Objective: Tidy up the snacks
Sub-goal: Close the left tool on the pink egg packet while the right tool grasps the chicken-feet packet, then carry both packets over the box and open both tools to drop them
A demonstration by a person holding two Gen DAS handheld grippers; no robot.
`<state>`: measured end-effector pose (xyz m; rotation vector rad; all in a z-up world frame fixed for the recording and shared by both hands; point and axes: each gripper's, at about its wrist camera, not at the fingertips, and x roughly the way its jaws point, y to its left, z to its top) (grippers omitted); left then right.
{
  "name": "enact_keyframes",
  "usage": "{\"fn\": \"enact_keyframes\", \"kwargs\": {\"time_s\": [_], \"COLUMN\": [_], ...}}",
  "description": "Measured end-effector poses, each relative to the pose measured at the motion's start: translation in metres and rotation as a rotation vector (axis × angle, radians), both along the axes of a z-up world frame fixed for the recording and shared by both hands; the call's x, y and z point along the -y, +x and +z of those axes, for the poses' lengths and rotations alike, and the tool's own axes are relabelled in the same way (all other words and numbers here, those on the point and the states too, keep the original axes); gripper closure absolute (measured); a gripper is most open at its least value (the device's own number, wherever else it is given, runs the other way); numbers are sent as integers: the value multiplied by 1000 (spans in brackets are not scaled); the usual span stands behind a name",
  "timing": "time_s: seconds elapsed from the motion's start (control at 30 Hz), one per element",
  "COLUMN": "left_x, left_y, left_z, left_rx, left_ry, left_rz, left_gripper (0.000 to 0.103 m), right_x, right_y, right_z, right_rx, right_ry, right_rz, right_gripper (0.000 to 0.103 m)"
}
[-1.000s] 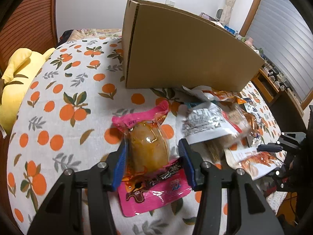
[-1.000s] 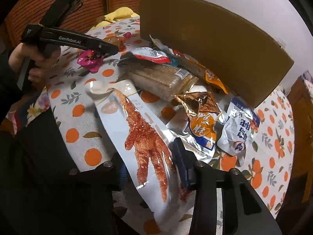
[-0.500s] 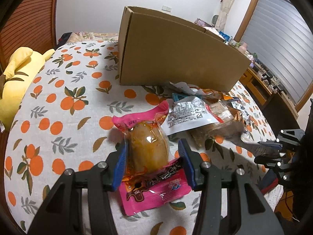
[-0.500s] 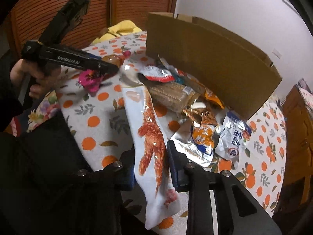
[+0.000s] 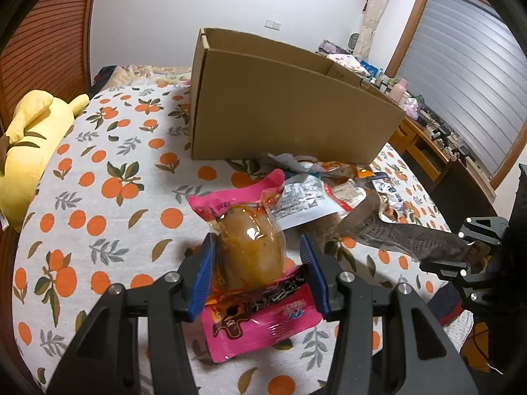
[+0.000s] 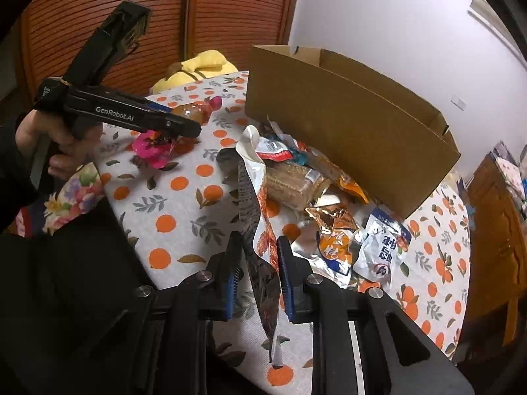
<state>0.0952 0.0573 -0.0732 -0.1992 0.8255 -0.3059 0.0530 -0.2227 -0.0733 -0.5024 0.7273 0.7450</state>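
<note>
My left gripper (image 5: 258, 247) is shut on a pink snack pack with a brown drumstick (image 5: 250, 247) and holds it above the orange-print tablecloth (image 5: 98, 181); the pack also shows in the right wrist view (image 6: 154, 144). My right gripper (image 6: 258, 247) is shut on a long white chicken-feet packet (image 6: 253, 197), lifted and standing on edge; it also shows in the left wrist view (image 5: 405, 235). An open cardboard box (image 5: 283, 108) stands behind the snack pile; it also shows in the right wrist view (image 6: 346, 115).
Loose snacks lie before the box: a cracker pack (image 6: 293, 181), an orange foil bag (image 6: 332, 230), a white pouch (image 6: 385, 247), a white packet (image 5: 303, 200). A yellow plush (image 5: 26, 144) lies at the left. A wooden desk (image 5: 438, 154) stands right.
Both grippers have risen with their packs. The chicken-feet packet has come off the table and turned on edge. The box top has come into view.
</note>
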Motion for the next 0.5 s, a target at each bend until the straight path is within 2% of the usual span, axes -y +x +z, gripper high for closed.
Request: {"fn": "enact_keyframes", "kwargs": {"time_s": [0.5], "left_x": [13], "left_y": [5], "left_z": [43], "left_rx": [81], "left_ry": [3], "left_rz": [-36], "left_gripper": [54], "right_x": [17], "right_y": [-1], "right_z": [41], "right_rx": [92], "right_ry": [55], "right_rz": [-35], "right_gripper": [84]}}
